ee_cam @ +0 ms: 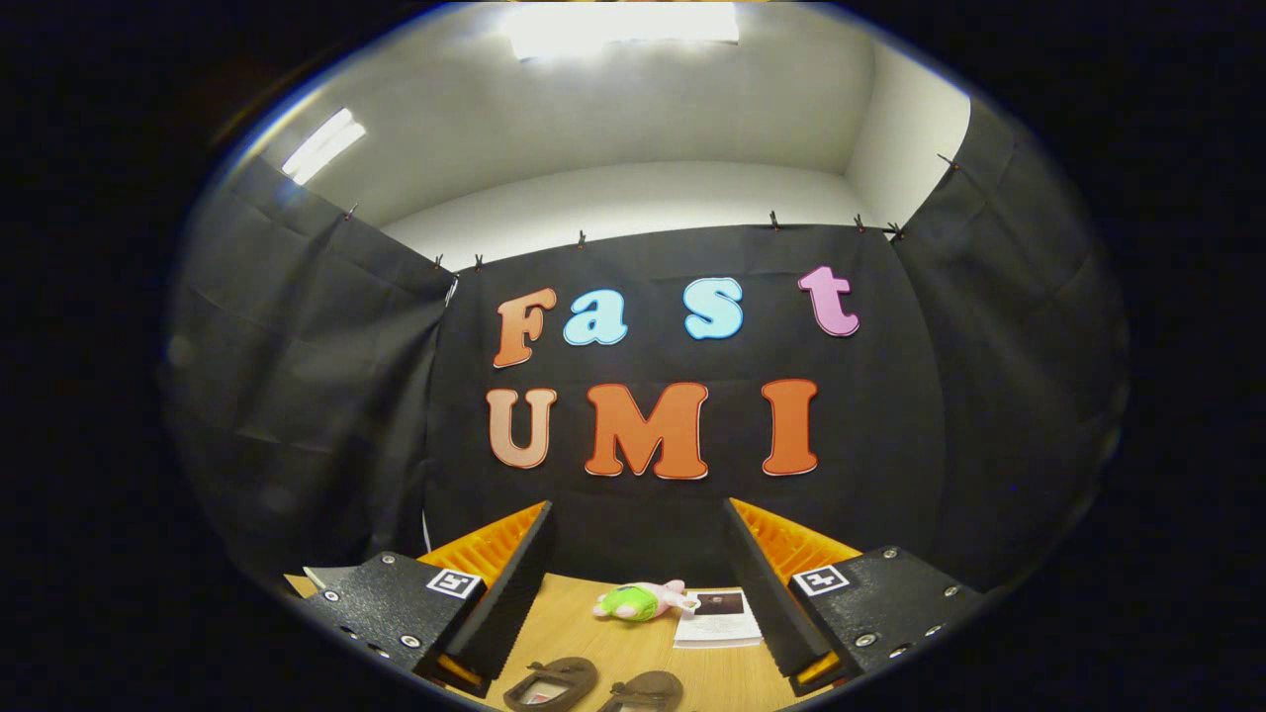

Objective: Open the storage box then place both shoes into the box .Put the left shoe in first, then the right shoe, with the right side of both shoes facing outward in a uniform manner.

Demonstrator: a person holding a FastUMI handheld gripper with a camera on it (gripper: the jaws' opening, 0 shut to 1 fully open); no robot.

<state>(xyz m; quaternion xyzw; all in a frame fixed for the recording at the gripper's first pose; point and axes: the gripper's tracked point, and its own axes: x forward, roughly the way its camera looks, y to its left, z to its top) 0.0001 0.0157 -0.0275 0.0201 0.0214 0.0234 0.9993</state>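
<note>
Two dark brown shoes lie side by side on the wooden table, low between my fingers: the left-hand shoe [552,684] and the right-hand shoe [643,689], both seen from above and partly cut off. My gripper [638,524] is held high above the table, pointing at the booth's back wall, open wide with nothing between its fingers. Its left finger [514,583] and right finger [767,583] stand far apart.
A small green and pink plush toy [641,600] lies on the table [584,633] beyond the shoes. Beside it, to the right, lies a white printed sheet [717,618]. Black cloth walls close the booth on three sides.
</note>
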